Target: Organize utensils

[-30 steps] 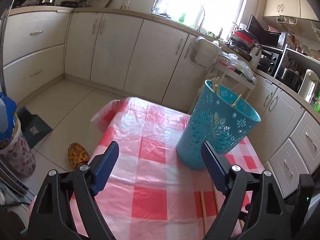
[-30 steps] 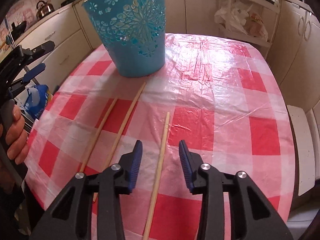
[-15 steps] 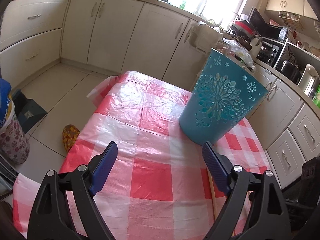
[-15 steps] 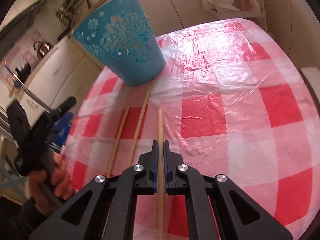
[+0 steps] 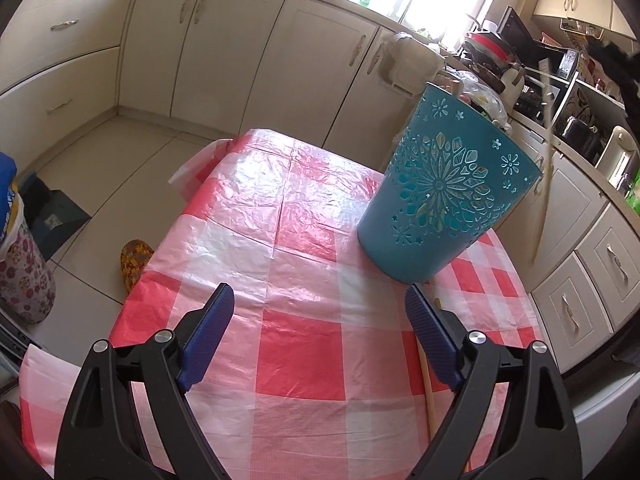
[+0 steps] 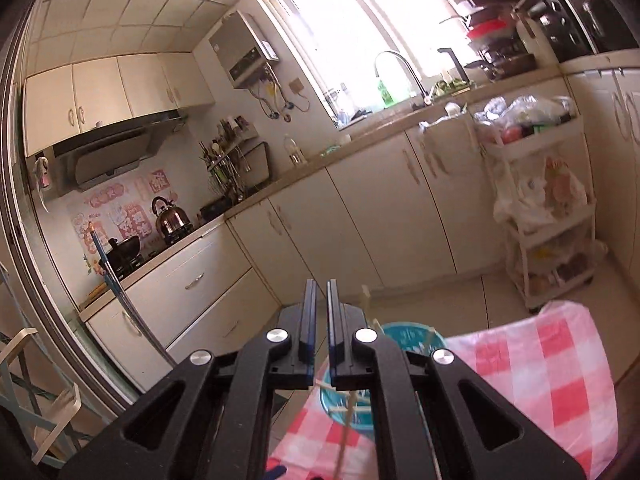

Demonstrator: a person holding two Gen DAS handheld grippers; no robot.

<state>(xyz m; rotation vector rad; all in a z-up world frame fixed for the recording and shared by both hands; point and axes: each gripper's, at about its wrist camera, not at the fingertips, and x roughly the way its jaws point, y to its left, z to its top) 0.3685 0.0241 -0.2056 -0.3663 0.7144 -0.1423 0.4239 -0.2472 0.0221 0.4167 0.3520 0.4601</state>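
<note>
The left tongs [image 5: 318,296] stand wide apart with nothing between their blue pads, low over the tabletop [image 5: 304,264], which is covered with a red-and-white checked plastic cloth. Just beside the right-hand pad a loose wooden chopstick [image 5: 427,380] lies flat on the cloth, its far end pointing towards the teal plastic basket with cut-out flower patterns [image 5: 448,200]. The basket stands upright on the right part of the tabletop, just beyond the tongs.

To the right of the basket and off the cloth, a pale wooden chopstick [image 5: 545,160] hangs steeply in the air, blurred. Its upper end runs up towards a dark shape at the top right corner that looks like the other tool.

In the right wrist view the right tongs [image 6: 321,284] are drawn together, only a thin slit between the pads, and point almost level across the kitchen. They are clamped on the pale wooden chopstick [image 6: 346,428], which dangles below them. Directly underneath sits the teal basket [image 6: 412,338], seen from above, with several sticks already leaning inside; the checked tabletop [image 6: 540,360] spreads to its right.

Farther off are a patterned slipper [image 5: 134,258] on the tiled floor, cream cabinets [image 5: 240,60], a white trolley [image 6: 548,220], a steel kettle [image 6: 170,220] and a bright window [image 6: 352,20].
</note>
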